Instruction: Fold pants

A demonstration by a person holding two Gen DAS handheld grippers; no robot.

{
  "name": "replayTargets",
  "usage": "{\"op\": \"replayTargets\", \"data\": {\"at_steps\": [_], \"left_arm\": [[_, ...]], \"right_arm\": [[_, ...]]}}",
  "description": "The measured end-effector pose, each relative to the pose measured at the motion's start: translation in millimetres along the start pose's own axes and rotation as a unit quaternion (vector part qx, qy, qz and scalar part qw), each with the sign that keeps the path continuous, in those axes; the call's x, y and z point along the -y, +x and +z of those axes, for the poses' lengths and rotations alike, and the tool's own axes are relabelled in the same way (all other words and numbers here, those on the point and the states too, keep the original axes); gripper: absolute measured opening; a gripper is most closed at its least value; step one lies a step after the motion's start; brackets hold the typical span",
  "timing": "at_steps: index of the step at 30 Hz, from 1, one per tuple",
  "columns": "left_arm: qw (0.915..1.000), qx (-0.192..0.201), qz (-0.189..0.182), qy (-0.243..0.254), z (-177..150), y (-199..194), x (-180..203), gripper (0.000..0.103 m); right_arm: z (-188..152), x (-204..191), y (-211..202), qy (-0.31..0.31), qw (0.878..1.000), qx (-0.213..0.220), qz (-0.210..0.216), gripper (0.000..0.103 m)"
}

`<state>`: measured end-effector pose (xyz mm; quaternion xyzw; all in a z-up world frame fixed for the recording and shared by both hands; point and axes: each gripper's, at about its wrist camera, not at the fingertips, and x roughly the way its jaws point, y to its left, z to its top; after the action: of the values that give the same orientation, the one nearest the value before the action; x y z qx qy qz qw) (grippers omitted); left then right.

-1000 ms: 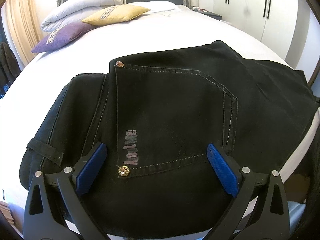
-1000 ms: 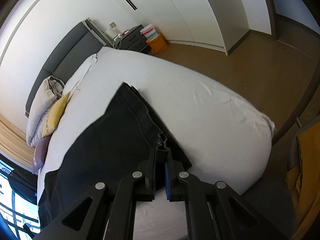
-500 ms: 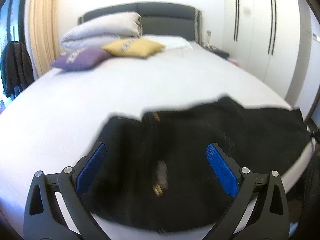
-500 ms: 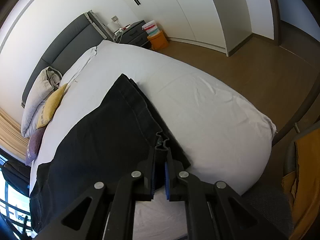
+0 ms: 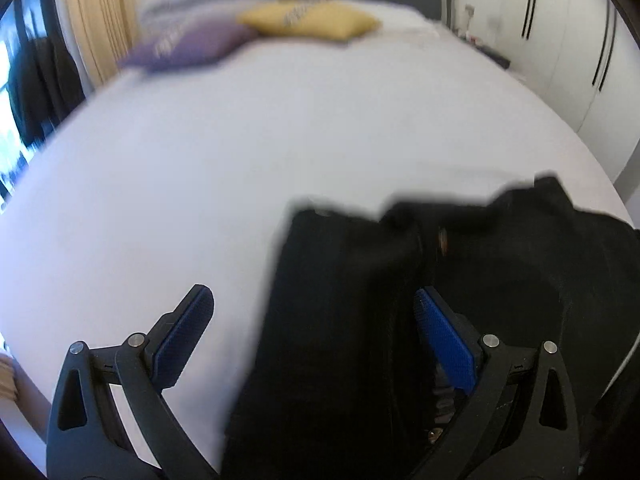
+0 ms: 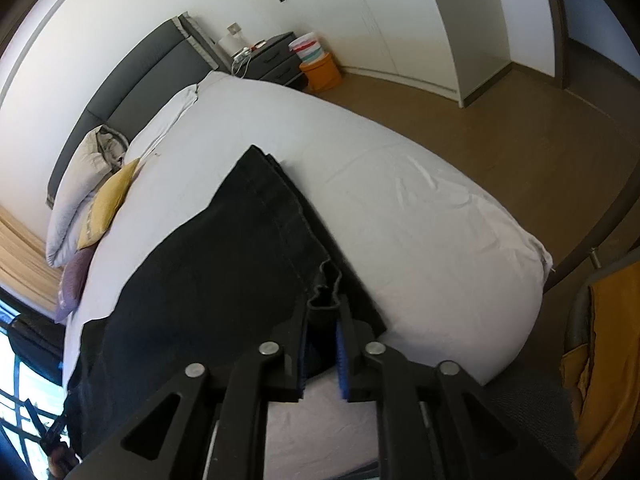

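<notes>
The black pants (image 6: 224, 272) lie across the near part of the white bed (image 6: 400, 208), folded lengthwise. In the left wrist view their waist end (image 5: 360, 320) fills the lower right, blurred. My left gripper (image 5: 312, 332) is open and empty, its jaws wide apart over the waist's left edge, one blue pad (image 5: 444, 344) over the cloth, the other over the sheet. My right gripper (image 6: 324, 316) is shut on the bunched hem end of the pants (image 6: 326, 284) near the bed's right side.
A yellow pillow (image 5: 308, 20), a purple pillow (image 5: 184, 44) and a folded duvet (image 6: 80, 184) lie at the headboard. A nightstand (image 6: 272, 60) and an orange box (image 6: 320, 74) stand beside the bed. White wardrobes (image 6: 400, 20) line the wall. An orange cloth (image 6: 612, 340) hangs at right.
My left gripper has swung left, off the back pocket to the waist's left edge, still open. My right gripper holds the hem, jaws slightly wider.
</notes>
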<state>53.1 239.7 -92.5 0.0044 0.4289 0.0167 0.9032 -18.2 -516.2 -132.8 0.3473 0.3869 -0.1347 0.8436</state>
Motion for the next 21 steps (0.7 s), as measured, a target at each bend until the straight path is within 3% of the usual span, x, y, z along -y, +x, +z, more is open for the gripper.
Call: {"op": "replayTargets", "data": {"at_steps": [3,4,8,12,17,19,21], "left_arm": [[0.9991,0.006,-0.025,-0.034,25.5,-3.4,-29.4,0.102],[0.9973,-0.021,-0.049,-0.050,35.7,9.6,-42.4,0.102],[0.9800,-0.140,-0.129,-0.058,46.6,68.2,-58.6,0.102],[0.9679,-0.174,-0.173,-0.056,47.1,87.9,-65.9,0.100],[0.9550,-0.192,-0.218,-0.059,48.8,94.9,-68.6,0.062],[0.9523,-0.200,-0.226,-0.048,48.9,96.0,-63.3,0.054],[0.9531,-0.203,-0.221,-0.041,53.5,98.4,-60.9,0.053]], "right_arm": [[2.6,-4.7,-9.2,-0.009,1.000,-0.009,0.002,0.040],[3.1,-5.8,-13.5,-0.010,1.000,-0.006,0.001,0.044],[12.3,-19.4,-31.5,-0.020,0.999,0.016,0.021,0.044],[23.1,-56.4,-32.8,-0.060,0.996,0.020,0.056,0.044],[19.5,-121.3,2.5,-0.124,0.986,-0.021,0.109,0.044],[15.5,-143.7,19.0,-0.141,0.982,-0.037,0.121,0.044],[8.3,-173.3,38.1,-0.167,0.974,-0.058,0.139,0.044]]}}
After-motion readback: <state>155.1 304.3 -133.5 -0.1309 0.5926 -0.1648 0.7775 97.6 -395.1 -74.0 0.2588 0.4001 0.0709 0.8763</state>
